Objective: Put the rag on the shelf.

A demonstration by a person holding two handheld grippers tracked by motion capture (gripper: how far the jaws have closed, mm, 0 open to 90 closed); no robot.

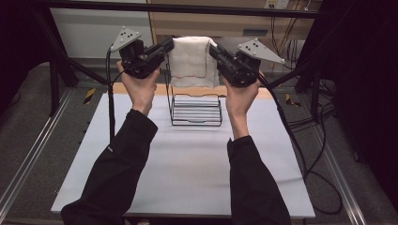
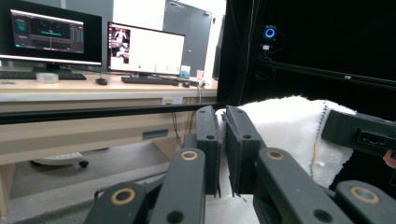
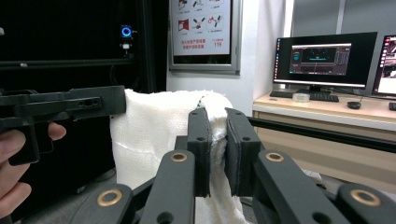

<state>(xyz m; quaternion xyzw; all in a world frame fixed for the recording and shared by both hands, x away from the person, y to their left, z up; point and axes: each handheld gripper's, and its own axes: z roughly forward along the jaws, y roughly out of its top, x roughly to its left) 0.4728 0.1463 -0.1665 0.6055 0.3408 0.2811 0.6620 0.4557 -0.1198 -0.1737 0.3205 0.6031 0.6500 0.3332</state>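
So I've got the white towel [image 1: 189,61] up in the air, held stretched between both grippers above the wire rack [image 1: 196,108] at the far side of the counter [image 1: 187,168]. The picking up looks done; what's left, I'd guess, is lowering it and draping it over the rack. The left gripper [image 2: 223,140] has its jaws closed tight on the towel's left top edge, and the right gripper [image 3: 217,140] is clamped on the other top corner, cloth bunched between the jaws. Both forearms reach forward, hands raised, grippers angled inward toward each other with the towel hanging flat between them.
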